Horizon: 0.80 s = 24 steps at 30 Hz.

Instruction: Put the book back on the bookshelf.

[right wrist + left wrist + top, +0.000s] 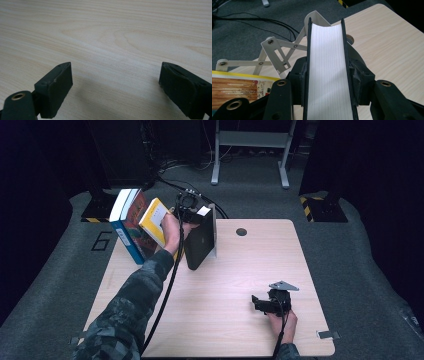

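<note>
My left gripper [192,220] is shut on a black-covered book [201,245], which stands tilted on the back of the wooden table [240,270]. In the left gripper view its pads [302,75] press on both covers of the black book [327,62], with the white page edges facing me. The book leans by the cream end plate [214,227] of an expanding metal book rack [274,53]. Left of the hand stand three leaning books: blue-spined [125,235], red-covered [137,222] and yellow [155,220]. My right gripper [260,304] rests low at the front right, open [115,82] over bare wood.
A round cable hole [241,231] sits near the table's back edge. Cables [170,182] run over the grey carpet behind the table, where a metal stand [250,150] rises. Yellow-and-black striped feet [315,205] flank the back corners.
</note>
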{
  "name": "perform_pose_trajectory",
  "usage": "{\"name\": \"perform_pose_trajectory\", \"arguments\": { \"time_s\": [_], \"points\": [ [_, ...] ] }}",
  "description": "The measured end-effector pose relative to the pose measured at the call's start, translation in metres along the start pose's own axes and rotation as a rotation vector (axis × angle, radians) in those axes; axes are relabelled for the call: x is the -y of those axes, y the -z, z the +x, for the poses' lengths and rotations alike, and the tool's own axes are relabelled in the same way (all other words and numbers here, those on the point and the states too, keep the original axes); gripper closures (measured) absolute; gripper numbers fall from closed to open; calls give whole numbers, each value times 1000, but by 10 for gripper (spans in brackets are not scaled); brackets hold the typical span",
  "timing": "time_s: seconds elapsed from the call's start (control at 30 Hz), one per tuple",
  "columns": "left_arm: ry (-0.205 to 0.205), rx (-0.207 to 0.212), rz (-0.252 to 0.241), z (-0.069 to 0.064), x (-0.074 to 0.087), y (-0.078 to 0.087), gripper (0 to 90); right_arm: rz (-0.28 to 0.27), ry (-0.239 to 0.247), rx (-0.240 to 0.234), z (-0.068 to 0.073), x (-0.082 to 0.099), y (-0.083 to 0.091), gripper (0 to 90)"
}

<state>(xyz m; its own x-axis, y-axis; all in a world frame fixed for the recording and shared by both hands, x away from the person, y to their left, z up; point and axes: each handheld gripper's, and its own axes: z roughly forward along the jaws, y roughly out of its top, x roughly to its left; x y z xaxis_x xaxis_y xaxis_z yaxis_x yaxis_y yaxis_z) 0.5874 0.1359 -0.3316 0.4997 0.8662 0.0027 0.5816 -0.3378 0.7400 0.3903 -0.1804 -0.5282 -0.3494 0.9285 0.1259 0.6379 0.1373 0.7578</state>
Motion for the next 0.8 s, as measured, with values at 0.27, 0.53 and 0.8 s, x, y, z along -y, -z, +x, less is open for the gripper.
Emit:
{"name": "perform_pose_trajectory", "arguments": {
  "time_s": [0.27, 0.53, 0.8],
  "points": [
    [51, -41, -15, 2, -6, 3, 539, -3, -1, -2, 0, 0, 0, 112],
    [177, -74, -40, 16, -7, 1, 539, -2, -1, 0, 0, 0, 0, 114],
    [262, -104, -39, 28, -8, -2, 538, -2, 1, 2, 0, 0, 0, 116]
  ]
}}
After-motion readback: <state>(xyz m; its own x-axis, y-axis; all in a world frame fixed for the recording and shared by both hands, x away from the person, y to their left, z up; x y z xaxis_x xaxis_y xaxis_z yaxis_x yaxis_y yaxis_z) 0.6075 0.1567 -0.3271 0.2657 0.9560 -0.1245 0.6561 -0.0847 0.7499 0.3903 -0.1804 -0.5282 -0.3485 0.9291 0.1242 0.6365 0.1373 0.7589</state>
